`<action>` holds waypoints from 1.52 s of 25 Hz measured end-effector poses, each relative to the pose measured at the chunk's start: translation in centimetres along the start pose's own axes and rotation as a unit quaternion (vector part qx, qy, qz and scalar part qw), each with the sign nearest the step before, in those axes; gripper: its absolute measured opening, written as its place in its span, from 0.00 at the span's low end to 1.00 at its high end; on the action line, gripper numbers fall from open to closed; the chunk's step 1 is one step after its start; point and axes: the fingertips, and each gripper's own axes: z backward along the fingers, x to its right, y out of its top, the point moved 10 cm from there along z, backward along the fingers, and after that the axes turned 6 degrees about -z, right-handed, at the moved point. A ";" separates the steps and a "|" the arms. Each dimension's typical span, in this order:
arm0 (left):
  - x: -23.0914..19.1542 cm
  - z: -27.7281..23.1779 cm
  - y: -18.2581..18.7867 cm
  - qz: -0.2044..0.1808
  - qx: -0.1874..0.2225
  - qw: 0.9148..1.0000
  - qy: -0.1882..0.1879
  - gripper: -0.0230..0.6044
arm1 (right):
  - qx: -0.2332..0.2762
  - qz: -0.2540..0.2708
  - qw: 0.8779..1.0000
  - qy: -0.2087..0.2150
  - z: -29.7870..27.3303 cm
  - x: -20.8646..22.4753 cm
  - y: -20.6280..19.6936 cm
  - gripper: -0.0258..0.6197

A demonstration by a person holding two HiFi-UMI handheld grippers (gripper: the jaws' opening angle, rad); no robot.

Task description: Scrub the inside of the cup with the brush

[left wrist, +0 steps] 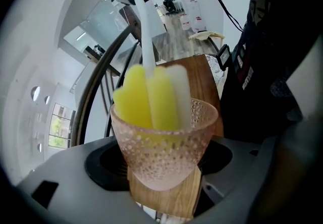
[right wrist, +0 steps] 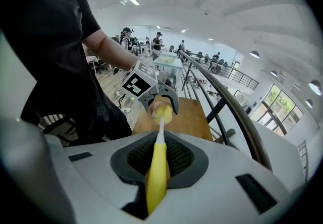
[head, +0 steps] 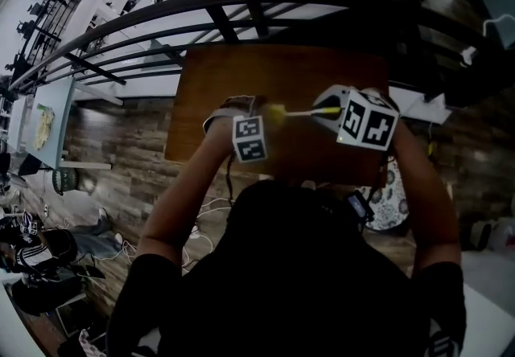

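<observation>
**Brush point(left wrist: 151, 99) seated in the cup point(left wrist: 164, 152), over the counter's point(head: 241, 74) near edge**

The pink, dimpled cup sat clamped between the jaws of the left gripper point(head: 244, 126), which pressed on its lower wall from either side. It was carried in the air above the near edge of the wooden counter and did not rest on it. Its mouth was turned toward the other hand, presumably so the tool could go straight in. The right gripper point(head: 354, 116) had its jaws closed on the brush's yellow handle, gripping far back so that the thin white shaft reached across the gap. The yellow-and-white sponge head stood partway inside the cup, its upper part above the rim. One side of the head looked slightly blurred, so I judged the scrubbing to be under way. Holding both things off the counter seemed to leave each hand free to turn against the other.
</observation>
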 end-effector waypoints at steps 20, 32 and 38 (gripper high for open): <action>-1.7 1.1 2.1 0.026 0.031 0.999 0.007 0.63 | 0.002 -0.032 0.999 0.002 -0.7 0.2 -0.7 0.11; -2.7 0.4 -1.4 0.075 0.011 0.997 0.002 0.63 | 0.014 -0.011 1.000 0.021 1.5 -0.3 -0.6 0.12; -2.8 0.2 -1.3 0.072 0.004 0.997 0.000 0.63 | 0.016 -0.011 1.000 0.003 2.6 0.4 -0.5 0.11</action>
